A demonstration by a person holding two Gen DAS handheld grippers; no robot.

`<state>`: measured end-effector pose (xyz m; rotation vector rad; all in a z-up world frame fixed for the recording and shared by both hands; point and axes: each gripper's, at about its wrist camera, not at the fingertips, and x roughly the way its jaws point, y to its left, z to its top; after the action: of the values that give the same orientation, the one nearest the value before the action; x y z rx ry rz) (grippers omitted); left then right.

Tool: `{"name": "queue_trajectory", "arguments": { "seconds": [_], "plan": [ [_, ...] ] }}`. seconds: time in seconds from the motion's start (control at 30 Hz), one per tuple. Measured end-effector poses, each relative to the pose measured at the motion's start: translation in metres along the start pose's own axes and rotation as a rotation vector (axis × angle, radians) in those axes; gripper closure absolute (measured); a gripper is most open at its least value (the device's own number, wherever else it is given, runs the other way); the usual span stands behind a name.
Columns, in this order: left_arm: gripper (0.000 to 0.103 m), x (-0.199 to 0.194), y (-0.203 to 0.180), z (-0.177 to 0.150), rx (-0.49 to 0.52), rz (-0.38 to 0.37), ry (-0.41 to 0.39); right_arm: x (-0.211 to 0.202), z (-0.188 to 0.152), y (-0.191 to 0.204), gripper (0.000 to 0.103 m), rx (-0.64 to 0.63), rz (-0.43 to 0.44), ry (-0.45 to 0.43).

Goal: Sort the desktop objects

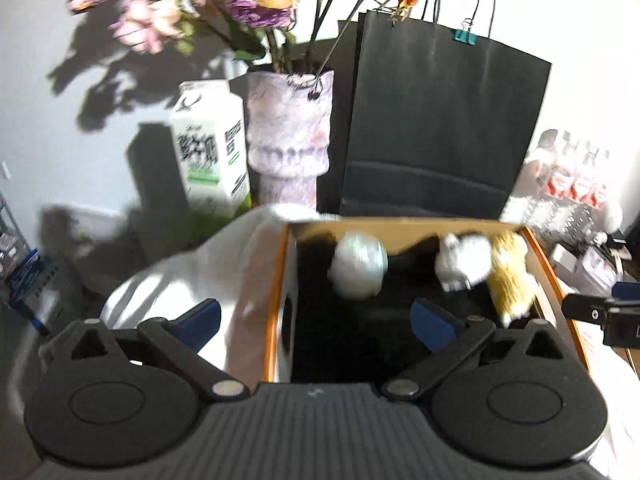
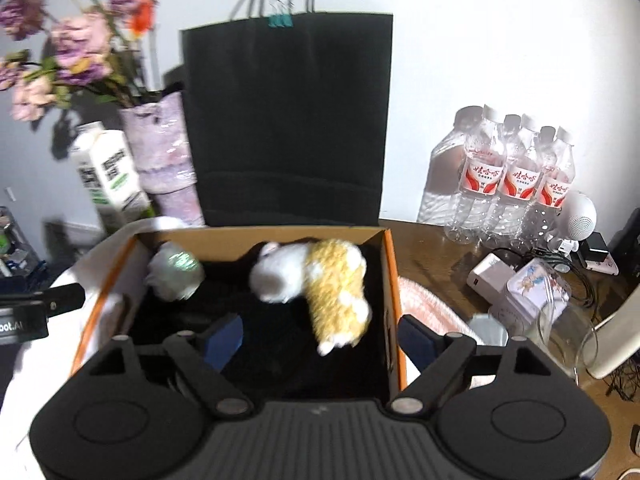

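You're hovering both tools over the cardboard box (image 2: 390, 280), so going L to R. L gripper (image 1: 316, 316): jaws spread wide, nothing btwn the blue pads, released; it's straddling the box's L wall. Inside the box, on the black lining, the pale round object (image 2: 176, 272) is sitting in the far-L corner (blurred, can't say what it is exactly). Next to it, mid-box, the white-and-yellow plush toy (image 2: 320, 284) is lying on its side, well apart from the round one. R gripper (image 2: 320, 336): also standing open and empty, its L pad over the lining, its R pad outside the box's R wall.

So two items are looking stowed already. Still waiting on the desk to the R, prob: white charger (image 2: 486, 276), patterned tin (image 2: 538, 286), cables, clear bottles (image 2: 516, 180). Whether those belong in this box, I can't tell.
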<state>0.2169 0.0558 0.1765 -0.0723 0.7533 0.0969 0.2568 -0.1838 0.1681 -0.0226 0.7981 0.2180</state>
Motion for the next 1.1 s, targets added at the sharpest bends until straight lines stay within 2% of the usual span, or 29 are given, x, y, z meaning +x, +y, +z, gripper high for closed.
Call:
{"name": "queue_trajectory", "arguments": {
  "seconds": [0.17, 0.27, 0.4, 0.47, 0.53, 0.63, 0.7, 0.77, 0.87, 0.97, 1.1],
  "plan": [
    [0.0, -0.056, -0.008, -0.058, 0.069, -0.009, -0.071, -0.046, -0.053, -0.001, 0.015, 0.017, 0.125, -0.04],
    [0.0, -0.088, -0.006, -0.101, 0.093, -0.08, -0.106, -0.076, -0.094, 0.0, 0.014, 0.005, 0.129, -0.094],
    [0.0, -0.128, -0.006, -0.16, 0.114, -0.137, -0.154, -0.117, -0.156, 0.003, 0.01, -0.005, 0.163, -0.169],
    [0.0, -0.149, -0.006, -0.192, 0.131, -0.157, -0.208, -0.137, -0.187, 0.006, 0.009, -0.02, 0.179, -0.212],
    [0.0, -0.165, -0.005, -0.223, 0.122, -0.128, -0.265, -0.157, -0.221, 0.009, 0.006, -0.034, 0.174, -0.26],
    [0.0, -0.176, -0.002, -0.267, 0.069, -0.066, -0.31, -0.18, -0.268, 0.017, 0.002, -0.058, 0.149, -0.322],
    [0.0, -0.177, -0.003, -0.292, 0.035, -0.013, -0.321, -0.191, -0.296, 0.023, 0.0, -0.08, 0.124, -0.37],
    [0.0, -0.175, -0.005, -0.314, 0.056, 0.004, -0.318, -0.194, -0.321, 0.027, 0.0, -0.104, 0.113, -0.417],
    [0.0, -0.169, -0.008, -0.332, 0.103, 0.046, -0.332, -0.191, -0.35, 0.036, 0.0, -0.093, 0.078, -0.431],
    [0.0, -0.161, -0.007, -0.335, 0.113, 0.025, -0.316, -0.182, -0.368, 0.043, 0.0, -0.136, 0.085, -0.425],
    [0.0, -0.153, -0.006, -0.338, 0.089, 0.009, -0.298, -0.172, -0.373, 0.053, 0.001, -0.17, 0.077, -0.393]
  ]
}}
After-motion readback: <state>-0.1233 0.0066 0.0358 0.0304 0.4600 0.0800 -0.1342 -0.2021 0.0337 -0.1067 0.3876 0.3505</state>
